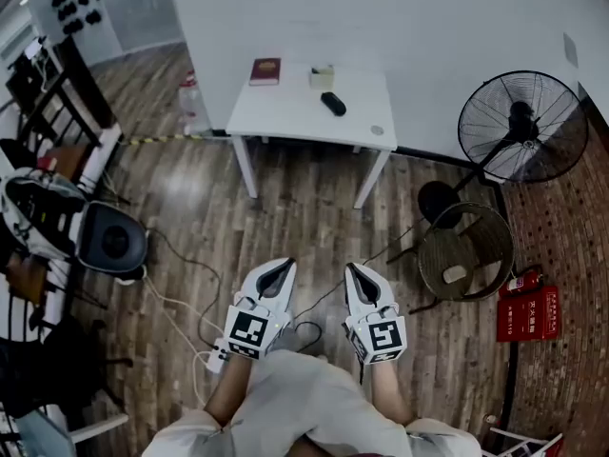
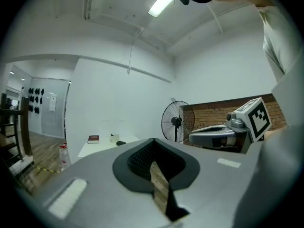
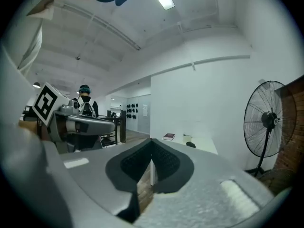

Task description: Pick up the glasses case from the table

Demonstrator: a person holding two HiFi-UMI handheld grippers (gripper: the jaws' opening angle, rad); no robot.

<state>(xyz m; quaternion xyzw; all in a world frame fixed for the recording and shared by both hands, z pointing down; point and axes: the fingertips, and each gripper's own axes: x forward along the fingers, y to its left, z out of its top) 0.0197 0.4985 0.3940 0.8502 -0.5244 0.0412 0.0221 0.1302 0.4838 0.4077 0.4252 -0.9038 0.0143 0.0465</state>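
The black glasses case (image 1: 333,104) lies on the small white table (image 1: 285,117) far ahead by the wall, beside a red book (image 1: 265,70) and a small box (image 1: 322,76). It shows small and distant in the left gripper view (image 2: 121,143) and the right gripper view (image 3: 191,145). I hold both grippers low over the wood floor, well short of the table. My left gripper (image 1: 285,266) (image 2: 153,140) has its jaws together with nothing in them. My right gripper (image 1: 352,268) (image 3: 151,140) is likewise shut and empty.
A standing fan (image 1: 521,127) and a round wicker basket (image 1: 466,250) are at the right, with red fire-extinguisher boxes (image 1: 528,312) beyond. A black round seat (image 1: 114,243) and cables (image 1: 181,312) lie on the floor at the left. A person (image 3: 84,103) stands further left.
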